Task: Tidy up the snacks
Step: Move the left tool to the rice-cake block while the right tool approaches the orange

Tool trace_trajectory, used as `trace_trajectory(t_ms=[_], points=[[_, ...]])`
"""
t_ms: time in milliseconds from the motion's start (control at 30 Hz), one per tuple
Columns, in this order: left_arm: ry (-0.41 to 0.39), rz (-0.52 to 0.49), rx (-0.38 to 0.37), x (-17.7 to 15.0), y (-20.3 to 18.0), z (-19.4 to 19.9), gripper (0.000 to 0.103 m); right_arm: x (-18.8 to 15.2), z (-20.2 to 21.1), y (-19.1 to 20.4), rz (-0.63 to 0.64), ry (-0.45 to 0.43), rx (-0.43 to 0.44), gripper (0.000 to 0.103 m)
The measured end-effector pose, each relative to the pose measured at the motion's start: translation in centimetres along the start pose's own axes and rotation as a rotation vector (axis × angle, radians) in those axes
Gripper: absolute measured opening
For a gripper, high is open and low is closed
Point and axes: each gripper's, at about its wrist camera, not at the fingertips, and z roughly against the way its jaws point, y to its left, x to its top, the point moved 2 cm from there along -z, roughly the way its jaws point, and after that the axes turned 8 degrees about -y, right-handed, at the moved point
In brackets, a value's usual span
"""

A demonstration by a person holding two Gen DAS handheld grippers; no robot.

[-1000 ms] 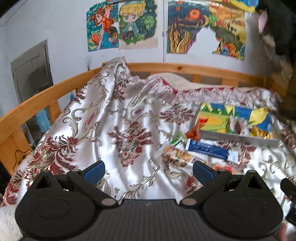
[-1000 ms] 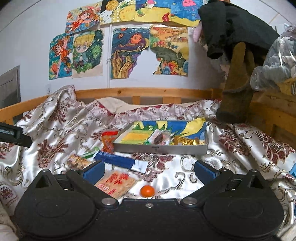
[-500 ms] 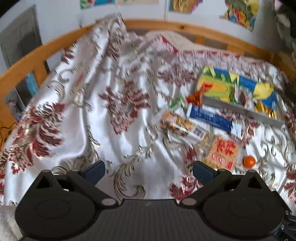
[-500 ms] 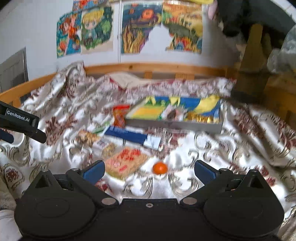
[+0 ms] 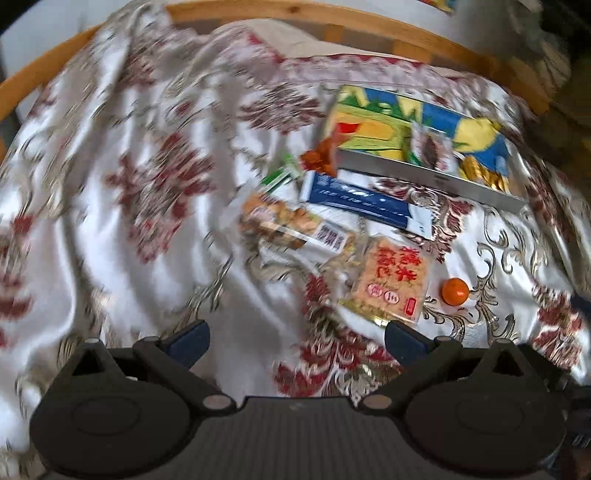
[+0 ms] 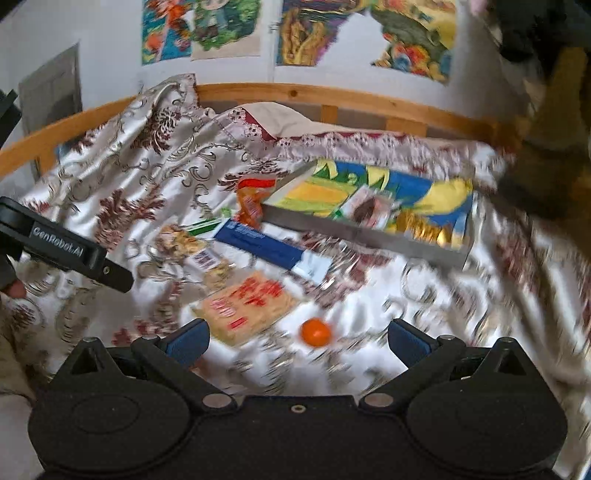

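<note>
A bed (image 5: 110,206) fills both views, draped in a shiny white cover patterned with dark red flowers and ringed at the far side by a curved wooden rail (image 6: 332,98). Bright drawings (image 6: 362,33) hang on the wall behind it, and something dark (image 6: 535,29) hangs at the upper right of the right wrist view.

On the cover, right of centre, lies a shallow tray (image 5: 417,175) with a grey front wall and a yellow, blue and green lining. Inside it sit a pale packet with a brown picture (image 5: 430,147) and a heap of gold wrappers (image 5: 484,177) toward the right end.

The loose snacks lie in a cluster just in front of the tray and to its left. A long blue box (image 5: 364,205) runs along the tray's front wall, just beside it. An orange-red bag (image 5: 319,158) lies against the tray's left corner, with a small green and white pack (image 5: 282,177) next to it. Nearer is a clear bag of brown pieces (image 5: 288,225), then a flat tan packet with red characters (image 5: 391,280), and right of that, a little apart, a small orange fruit (image 5: 455,291). Motion blur hides finer detail.

The left gripper (image 5: 295,339) hovers above the cover with its jaws spread and empty; the tan packet lies just beyond its right finger. The right gripper (image 6: 297,341) also has jaws spread and empty, with the fruit lying between and just beyond its fingers. The left gripper's body juts in at the left edge of the right wrist view.
</note>
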Motion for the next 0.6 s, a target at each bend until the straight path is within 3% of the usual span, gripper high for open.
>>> trace_trajectory(t_ms=[100, 200, 267, 367, 600], points=[[-0.041, -0.110, -0.005, 0.3, -1.7, -1.0, 0.103, 0.4, -1.7, -1.5, -0.022, 0.037, 0.007, 0.102], [-0.038, -0.177, -0.028, 0.5, -3.1, -1.8, 0.103, 0.4, -3.4, -3.2, -0.139, 0.086, 0.115, 0.102], [-0.031, -0.213, -0.058, 0.6, -3.8, -2.3, 0.103, 0.3, -4.3, -3.6, -0.145, 0.102, 0.102, 0.102], [-0.027, -0.245, -0.086, 0.7, -4.6, -3.1, 0.103, 0.0, -5.8, -4.0, -0.130, 0.122, 0.073, 0.102], [0.003, -0.302, -0.113, 0.9, -6.0, -6.0, 0.103, -1.1, -9.2, -5.8, -0.238, 0.128, 0.153, 0.102]])
